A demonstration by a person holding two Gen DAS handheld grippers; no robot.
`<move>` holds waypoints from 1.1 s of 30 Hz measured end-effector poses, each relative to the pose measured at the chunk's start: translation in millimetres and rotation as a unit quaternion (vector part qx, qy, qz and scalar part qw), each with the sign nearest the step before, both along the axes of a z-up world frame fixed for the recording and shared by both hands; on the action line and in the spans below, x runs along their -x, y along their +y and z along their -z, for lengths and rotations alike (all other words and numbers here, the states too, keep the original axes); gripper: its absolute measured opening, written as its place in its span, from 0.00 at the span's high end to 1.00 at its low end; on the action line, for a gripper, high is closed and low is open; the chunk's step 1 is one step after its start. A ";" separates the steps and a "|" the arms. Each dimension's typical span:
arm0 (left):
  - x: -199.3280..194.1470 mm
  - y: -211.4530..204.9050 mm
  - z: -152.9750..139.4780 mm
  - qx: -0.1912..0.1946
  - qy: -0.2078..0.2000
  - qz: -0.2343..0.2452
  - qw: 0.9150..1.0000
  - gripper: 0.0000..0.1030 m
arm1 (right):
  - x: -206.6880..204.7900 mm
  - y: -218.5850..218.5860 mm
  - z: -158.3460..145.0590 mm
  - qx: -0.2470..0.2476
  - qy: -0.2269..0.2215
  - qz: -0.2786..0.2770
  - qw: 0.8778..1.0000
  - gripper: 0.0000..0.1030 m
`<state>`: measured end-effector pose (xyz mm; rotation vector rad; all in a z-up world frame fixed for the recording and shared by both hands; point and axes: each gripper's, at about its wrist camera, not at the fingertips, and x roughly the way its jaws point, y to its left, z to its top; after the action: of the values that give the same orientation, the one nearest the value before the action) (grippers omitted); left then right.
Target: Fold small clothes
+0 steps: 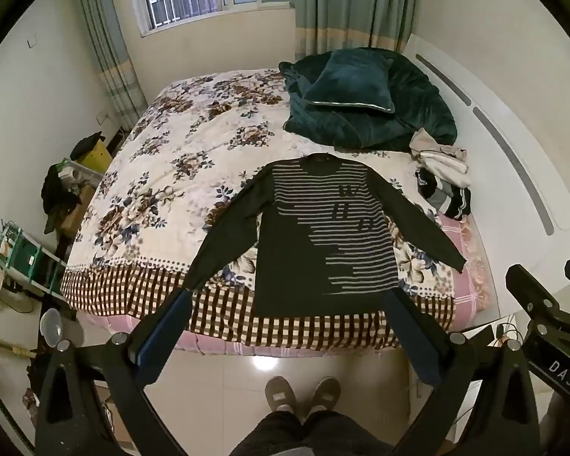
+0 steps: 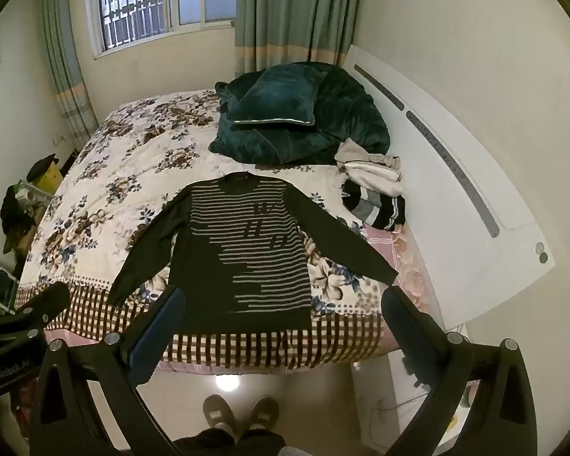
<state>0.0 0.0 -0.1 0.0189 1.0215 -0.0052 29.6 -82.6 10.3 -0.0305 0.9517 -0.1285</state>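
A dark long-sleeved sweater (image 1: pixel 323 235) with pale stripes is laid flat, front up, on the bed (image 1: pixel 163 174), near the foot edge, its collar pointing to 12 o'clock and its hem at 6 o'clock over the checked border of the floral bedspread. Both sleeves are spread outward and down, toward 8 and 4 o'clock. The left hand-held gripper (image 1: pixel 285 304) is held above the floor before the bed, its fingers set wide apart with nothing between them. The right hand-held gripper (image 2: pixel 281 300) is likewise spread wide and holds nothing. At 1 o'clock from the sweater a dark green quilt (image 1: pixel 410 114) is heaped with a green pillow (image 1: pixel 349 79) on top. A small pile of clothes (image 1: pixel 442 178) is seen at 2 o'clock, beside the white headboard (image 1: pixel 513 174). The person's two grey slippers (image 1: pixel 302 393) are seen on the tiled floor at 6 o'clock
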 end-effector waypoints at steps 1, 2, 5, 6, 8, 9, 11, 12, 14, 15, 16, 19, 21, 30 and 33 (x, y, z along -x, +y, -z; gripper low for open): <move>0.1 -0.1 0.0 -0.002 -0.001 0.000 1.000 0.00 | 0.2 0.0 -0.1 0.001 -0.001 0.001 1.000 0.00; 0.0 -0.2 -0.1 -0.002 -0.001 0.001 1.000 0.00 | 0.2 0.2 0.0 0.001 -0.001 0.001 1.000 0.00; 0.0 0.1 -0.4 0.000 -0.002 0.000 1.000 0.00 | -0.4 1.6 0.8 -0.001 0.000 0.000 1.000 0.00; 0.0 0.0 -0.6 0.000 -0.002 -0.001 1.000 0.00 | 0.3 2.3 -1.1 -0.001 0.000 -0.001 1.000 0.00; 0.0 0.0 -0.9 -0.001 -0.002 0.000 1.000 0.00 | 0.6 0.6 -1.1 -0.004 0.000 0.001 1.000 0.00; 0.1 0.7 -0.9 0.002 -0.002 0.000 1.000 0.00 | 1.1 0.1 -1.7 -0.005 0.000 0.000 1.000 0.00; 0.0 0.6 -1.3 0.002 -0.002 0.000 1.000 0.00 | 2.0 -2.7 -4.6 -0.005 -0.003 -0.001 1.000 0.00; -0.1 0.6 -1.1 0.002 -0.003 0.001 1.000 0.00 | 3.2 -2.3 -3.5 -0.007 -0.003 0.000 1.000 0.00; -0.7 0.6 -0.4 0.000 -0.003 0.000 1.000 0.00 | 5.1 -2.0 -6.8 -0.009 -0.002 -0.001 1.000 0.00; -0.2 3.2 -1.3 0.001 -0.002 -0.001 1.000 0.00 | 1.8 1.5 -7.9 -0.008 -0.001 -0.002 1.000 0.00; 1.8 4.7 -2.3 0.000 -0.003 -0.001 1.000 0.00 | 5.3 5.1 -7.3 -0.005 -0.001 -0.005 1.000 0.00; 2.6 7.6 -2.8 -0.001 -0.004 -0.001 1.000 0.00 | 6.6 6.8 -8.4 -0.005 -0.001 -0.008 1.000 0.00; -0.4 7.6 -1.3 0.001 -0.006 -0.002 1.000 0.00 | 6.0 6.9 -8.4 -0.004 -0.004 -0.009 1.000 0.00; -0.6 13.1 -8.6 0.000 -0.009 -0.004 1.000 0.00 | 3.4 9.5 -11.2 -0.004 -0.004 -0.010 1.000 0.00; -1.1 13.5 -13.3 -0.001 -0.010 -0.006 1.000 0.00 | 2.3 10.4 -12.3 -0.004 -0.004 -0.009 1.000 0.00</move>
<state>1.1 13.6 13.2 0.0143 1.0012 0.0058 27.3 -72.2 22.6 -0.0318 0.9443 -0.1082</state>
